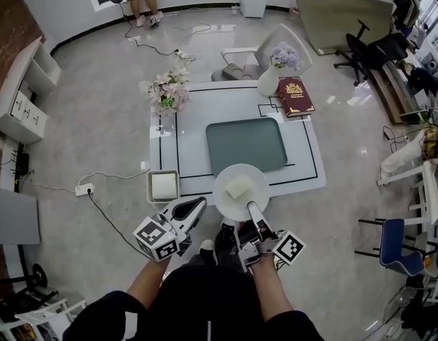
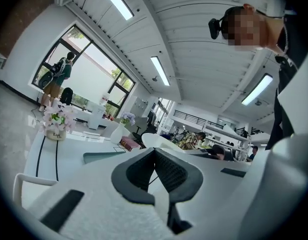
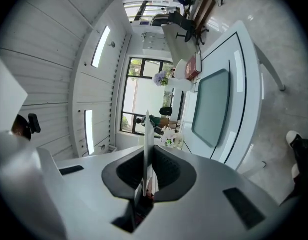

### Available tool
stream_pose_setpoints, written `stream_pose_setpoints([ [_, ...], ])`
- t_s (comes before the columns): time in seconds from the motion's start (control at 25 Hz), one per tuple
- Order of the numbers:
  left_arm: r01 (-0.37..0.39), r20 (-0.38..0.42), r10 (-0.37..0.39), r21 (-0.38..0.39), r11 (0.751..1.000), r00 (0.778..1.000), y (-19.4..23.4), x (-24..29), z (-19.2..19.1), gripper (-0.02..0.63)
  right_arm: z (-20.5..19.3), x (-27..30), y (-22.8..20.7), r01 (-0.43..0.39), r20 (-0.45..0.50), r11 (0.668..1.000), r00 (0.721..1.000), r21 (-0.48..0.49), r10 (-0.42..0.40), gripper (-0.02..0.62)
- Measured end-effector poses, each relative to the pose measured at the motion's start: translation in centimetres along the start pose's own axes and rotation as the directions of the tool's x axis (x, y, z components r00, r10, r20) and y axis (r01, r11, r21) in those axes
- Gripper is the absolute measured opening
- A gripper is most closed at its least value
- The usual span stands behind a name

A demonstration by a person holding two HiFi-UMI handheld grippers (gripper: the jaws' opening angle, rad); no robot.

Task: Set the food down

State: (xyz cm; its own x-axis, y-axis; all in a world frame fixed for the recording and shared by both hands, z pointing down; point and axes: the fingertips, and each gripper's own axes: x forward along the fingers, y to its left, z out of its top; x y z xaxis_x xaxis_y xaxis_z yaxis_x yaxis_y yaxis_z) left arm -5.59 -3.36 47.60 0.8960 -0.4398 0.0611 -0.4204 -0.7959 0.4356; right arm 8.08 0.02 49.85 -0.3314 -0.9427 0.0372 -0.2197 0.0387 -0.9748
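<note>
Right gripper point(image 1: 253, 208) holds the plate point(image 1: 240, 190) of food point(image 1: 238, 187) at the near edge of the white surface point(image 1: 304, 163).
It pinches the plate's rim tight. The left gripper point(image 1: 194, 209) is closed on nothing. On the surface sit a green tray point(image 1: 247, 144), a red book point(image 1: 294, 96) and flowers point(image 1: 169, 91). The floor is grey.

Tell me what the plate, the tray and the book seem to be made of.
Plate: smooth white, thin rim; ceramic or melamine, can't tell which.
Tray: matte grey-green, rounded corners, raised lip; probably plastic.
Book: dark red cover with gold stamping; leather-look or cloth hardback.
</note>
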Motion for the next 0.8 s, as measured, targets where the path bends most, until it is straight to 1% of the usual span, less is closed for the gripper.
stream_pose_setpoints([
  [0.12, -0.015, 0.003, 0.015, 0.010, 1.000, 1.000, 1.0, 1.3, 0.4, 0.006, 1.1, 1.6, 0.0, -0.010, -0.038, 1.000, 0.999, -0.017, 0.009, 0.023],
  [0.28, -0.035, 0.005, 0.035, -0.004, 0.999, 0.999, 1.6, 3.3, 0.7, 0.006, 3.0, 2.7, -0.9, 0.000, -0.066, 1.000, 0.998, -0.009, 0.000, 0.023],
  [0.52, -0.092, 0.030, 0.093, -0.012, 0.996, 0.995, 2.6, 6.0, 1.9, 0.006, 6.0, 4.6, -2.4, 0.007, -0.121, 1.000, 0.993, -0.009, -0.008, 0.023],
  [0.64, -0.119, 0.038, 0.119, -0.001, 0.993, 0.992, 2.9, 6.8, 2.2, 0.006, 7.0, 6.0, -2.6, -0.010, -0.156, 1.000, 0.988, -0.005, 0.009, 0.023],
  [0.8, -0.153, 0.035, 0.153, -0.010, 0.988, 0.988, 3.8, 7.3, 2.2, 0.006, 7.8, 7.6, -2.6, -0.020, -0.184, 1.000, 0.983, 0.008, 0.021, 0.023],
])
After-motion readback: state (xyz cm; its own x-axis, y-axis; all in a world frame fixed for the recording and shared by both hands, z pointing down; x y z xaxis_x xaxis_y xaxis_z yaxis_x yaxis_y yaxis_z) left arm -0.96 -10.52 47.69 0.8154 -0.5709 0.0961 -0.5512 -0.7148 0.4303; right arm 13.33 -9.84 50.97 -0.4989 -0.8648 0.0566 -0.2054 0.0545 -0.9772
